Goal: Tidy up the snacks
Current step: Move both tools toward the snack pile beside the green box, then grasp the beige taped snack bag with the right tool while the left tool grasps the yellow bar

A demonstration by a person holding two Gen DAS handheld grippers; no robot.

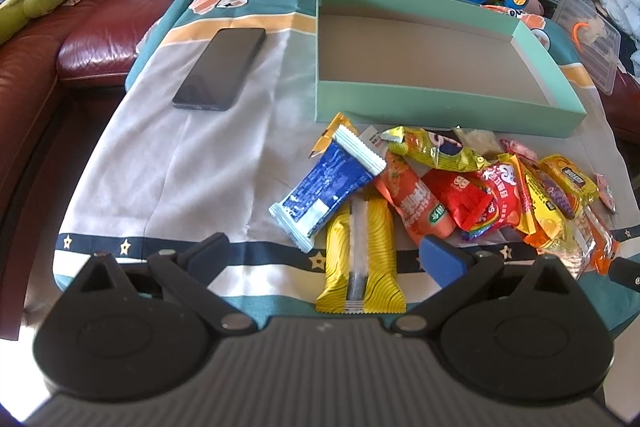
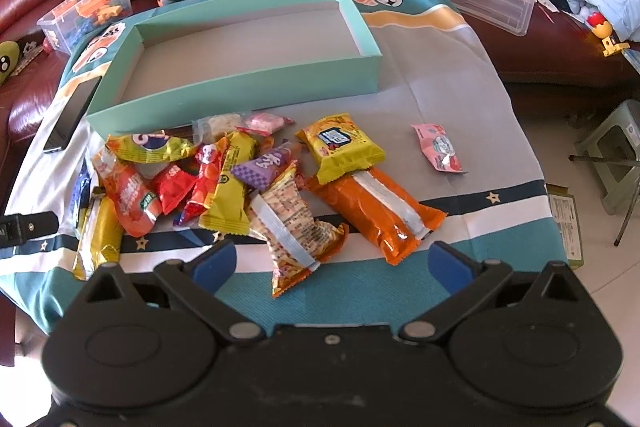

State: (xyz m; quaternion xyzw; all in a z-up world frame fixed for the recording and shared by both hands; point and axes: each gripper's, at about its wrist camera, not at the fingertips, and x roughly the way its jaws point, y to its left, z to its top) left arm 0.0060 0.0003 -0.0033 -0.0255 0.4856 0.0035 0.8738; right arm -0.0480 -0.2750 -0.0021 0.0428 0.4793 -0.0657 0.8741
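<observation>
Left wrist view —
A: Status? 
B: Left gripper point(image 1: 326, 253) spread wide, holding nothing, above a yellow bar point(image 1: 361, 259). Snack pile point(image 1: 460, 183) lies just before the empty green box point(image 1: 436, 111).

Right wrist view —
A: And here?
B: Right gripper point(image 2: 329, 263) equally wide, empty, near an orange packet point(image 2: 376, 213).
A: Risks?
B: Overlapping wrappers: closing may pinch two at once, or a slick one may slip.
</observation>
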